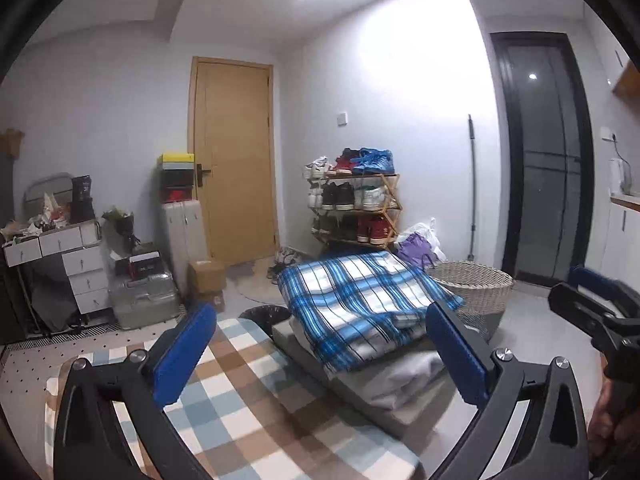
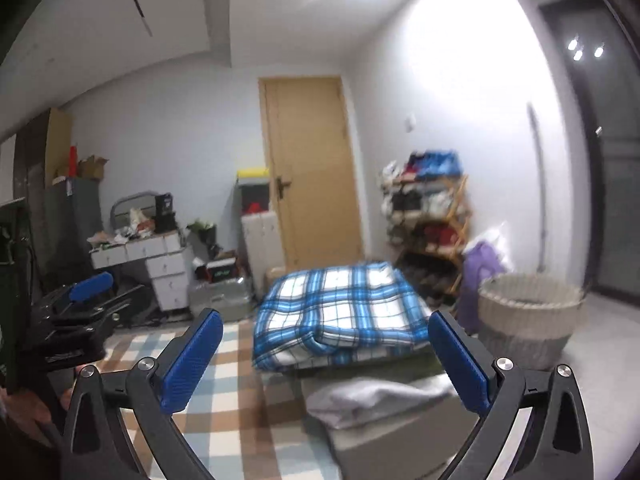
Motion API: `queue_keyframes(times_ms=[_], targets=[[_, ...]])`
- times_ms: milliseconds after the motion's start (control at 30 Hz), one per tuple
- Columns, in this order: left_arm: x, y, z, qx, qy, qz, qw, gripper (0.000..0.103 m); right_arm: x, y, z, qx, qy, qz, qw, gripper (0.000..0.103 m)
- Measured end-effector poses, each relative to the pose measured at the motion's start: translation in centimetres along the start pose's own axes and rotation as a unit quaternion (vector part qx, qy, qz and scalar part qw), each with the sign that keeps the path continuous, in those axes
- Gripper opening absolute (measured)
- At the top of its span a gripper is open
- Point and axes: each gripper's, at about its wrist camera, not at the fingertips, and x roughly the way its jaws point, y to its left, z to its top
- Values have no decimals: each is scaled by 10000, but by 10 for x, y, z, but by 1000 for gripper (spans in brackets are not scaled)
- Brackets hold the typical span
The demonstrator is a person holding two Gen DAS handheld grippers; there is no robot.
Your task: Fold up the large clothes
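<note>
Blue-checked folded blanket (image 1: 360,300) is lying on the stack past the far edge of the plaid-covered bed (image 1: 248,392); left tongs (image 1: 320,354) and right tongs (image 2: 324,360) are gaping empty, best withdrawing level without snagging it.

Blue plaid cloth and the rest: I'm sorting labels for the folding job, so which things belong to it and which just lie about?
Job:
- blue plaid cloth, folded
- white cloth below it
- left gripper, right gripper, both open, empty

Lying about:
- wicker basket
- shoe rack
- purple bag
- drawer unit
</note>
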Motion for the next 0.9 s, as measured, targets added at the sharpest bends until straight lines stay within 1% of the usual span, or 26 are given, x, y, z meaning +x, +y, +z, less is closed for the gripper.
queue_keyframes(times_ms=[100, 133, 200, 233, 267, 333, 433, 500, 533, 600, 633, 733, 800, 900], targets=[[-13, -4, -10, -60, 76, -124, 9999, 102, -38, 16, -17, -118, -296, -441, 9985, 103], [-17, -6, -13, -40, 94, -177, 9998, 102, -41, 16, -23, -96, -373, -515, 9979, 103], [-25, -11, -20, 70, 88, -133, 9998, 102, -57, 25, -32, -136, -508, -449, 9976, 103], [-28, -15, -22, 150, 64, -88, 9998, 102, -61, 32, -32, -319, -497, -392, 9975, 103], [-31, -17, -22, 206, 52, -69, 9998, 102, -64, 38, -28, -510, -461, -419, 9968, 103], [-34, -19, -20, 233, 23, -38, 9997, 102, -66, 41, -26, -582, -423, -520, 9961, 103], [-32, -17, -21, 83, -9, 24, 10000, 102, -80, 34, -40, -252, -468, -537, 9971, 103], [-28, -16, -22, 44, 44, 57, 10000, 102, -90, 24, -49, 22, -759, -368, 9964, 103], [-28, -17, -25, 49, 60, 71, 9999, 102, -91, 22, -50, 33, -799, -300, 9963, 103], [-24, -21, -27, 106, 104, 118, 9998, 102, -85, 22, -48, 25, -576, -419, 9975, 103], [-23, -22, -27, 137, 120, 115, 9998, 102, -84, 22, -47, 64, -566, -415, 9975, 103], [-24, -25, -29, 160, 95, 183, 9997, 102, -89, 18, -46, 313, -764, -329, 9960, 103], [-25, -26, -30, 137, 60, 175, 9997, 102, -91, 18, -46, 313, -836, -334, 9954, 103], [-29, -28, -32, 113, 30, 130, 9998, 102, -93, 20, -47, 249, -830, -365, 9956, 103]])
